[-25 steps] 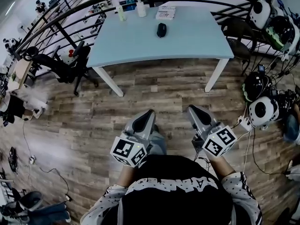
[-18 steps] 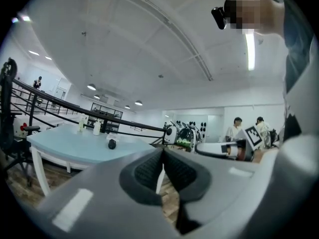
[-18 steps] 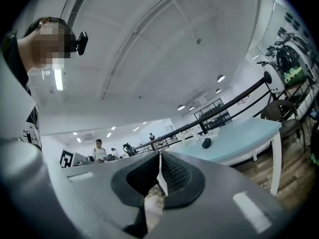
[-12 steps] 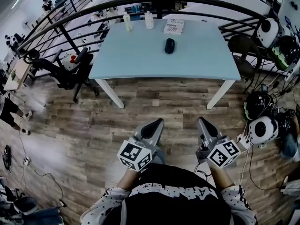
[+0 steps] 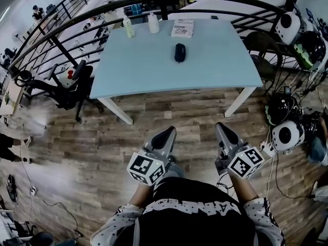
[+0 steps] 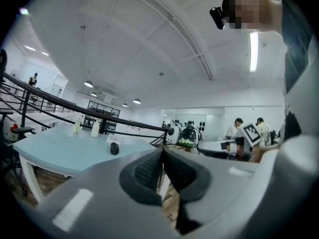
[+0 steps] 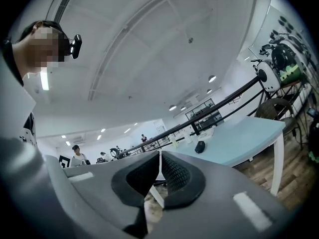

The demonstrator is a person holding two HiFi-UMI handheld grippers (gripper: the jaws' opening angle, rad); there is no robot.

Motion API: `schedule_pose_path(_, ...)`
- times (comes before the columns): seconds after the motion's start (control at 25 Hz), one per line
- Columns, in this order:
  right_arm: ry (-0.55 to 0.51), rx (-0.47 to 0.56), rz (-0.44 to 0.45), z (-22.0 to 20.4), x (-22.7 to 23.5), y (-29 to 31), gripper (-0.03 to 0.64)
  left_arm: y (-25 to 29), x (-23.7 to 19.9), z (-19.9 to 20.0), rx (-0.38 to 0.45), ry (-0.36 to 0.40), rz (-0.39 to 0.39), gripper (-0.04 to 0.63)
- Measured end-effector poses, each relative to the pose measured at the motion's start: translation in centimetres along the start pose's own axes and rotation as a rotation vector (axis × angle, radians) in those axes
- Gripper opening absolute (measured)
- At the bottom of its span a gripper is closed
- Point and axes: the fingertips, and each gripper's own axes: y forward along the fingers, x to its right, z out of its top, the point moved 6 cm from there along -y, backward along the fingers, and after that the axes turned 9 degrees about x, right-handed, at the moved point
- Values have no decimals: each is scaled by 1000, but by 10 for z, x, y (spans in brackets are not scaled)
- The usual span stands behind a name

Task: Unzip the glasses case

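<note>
Not much to read here. A band of white block capitals runs across the person's black shirt (image 5: 192, 205), upside down to the head view and creased, so no word comes out for sure. The booklet (image 5: 182, 28) at the far edge of the table (image 5: 154, 70) carries dark print, too small to read. Two bottles (image 5: 128, 27) (image 5: 153, 23) show labels, unreadable. The left marker cube (image 5: 146, 168) and right marker cube (image 5: 247, 162) bear only black-and-white square patterns, no letters or numbers.
</note>
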Motion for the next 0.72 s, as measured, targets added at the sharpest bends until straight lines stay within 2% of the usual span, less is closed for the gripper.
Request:
schedule_pose_path(0.28,-16,1,-65,6,21,42,0,27,-53,8,11,-10,-3,0)
schedule_pose_path(0.72,-22,-16,-93,2,29,139,6,53,-156,23,18,-33,41,0)
